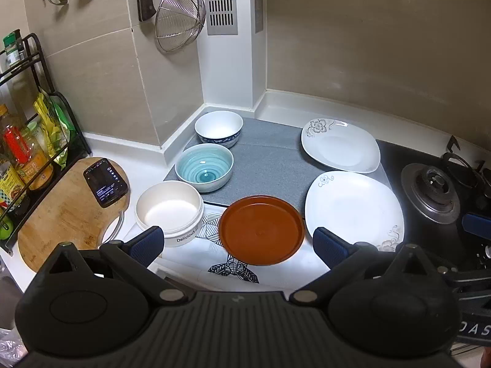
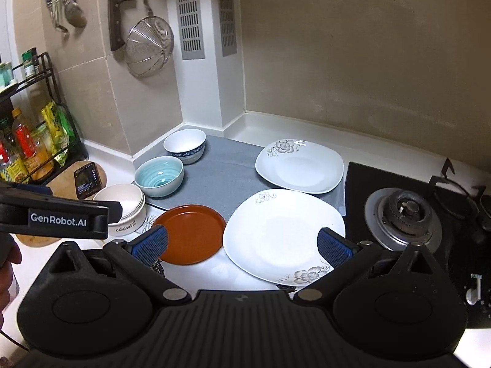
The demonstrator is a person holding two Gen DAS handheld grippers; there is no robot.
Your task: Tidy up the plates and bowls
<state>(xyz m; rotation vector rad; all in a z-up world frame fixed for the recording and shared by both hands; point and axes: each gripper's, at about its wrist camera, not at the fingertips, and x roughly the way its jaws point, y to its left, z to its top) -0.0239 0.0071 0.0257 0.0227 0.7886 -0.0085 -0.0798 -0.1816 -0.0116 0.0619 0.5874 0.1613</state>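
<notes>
On the counter stand a blue-rimmed white bowl [image 1: 219, 128] [image 2: 184, 145], a teal bowl [image 1: 204, 167] [image 2: 159, 175] and a cream "Delicious" bowl [image 1: 169, 210] [image 2: 124, 207] in a row at left. A brown round plate [image 1: 261, 229] [image 2: 191, 233] lies in front. Two white floral square plates lie at right, one far [image 1: 340, 145] [image 2: 300, 165], one near [image 1: 354, 208] [image 2: 284, 237]. My left gripper [image 1: 239, 245] is open and empty above the brown plate. My right gripper [image 2: 242, 247] is open and empty above the near white plate.
A grey mat [image 1: 270, 162] lies under the far dishes. A gas burner [image 1: 434, 191] [image 2: 403, 214] is at right. A cutting board [image 1: 66, 211] with a phone [image 1: 105, 181] and a bottle rack [image 1: 27, 141] are at left. A strainer [image 1: 179, 15] hangs on the wall.
</notes>
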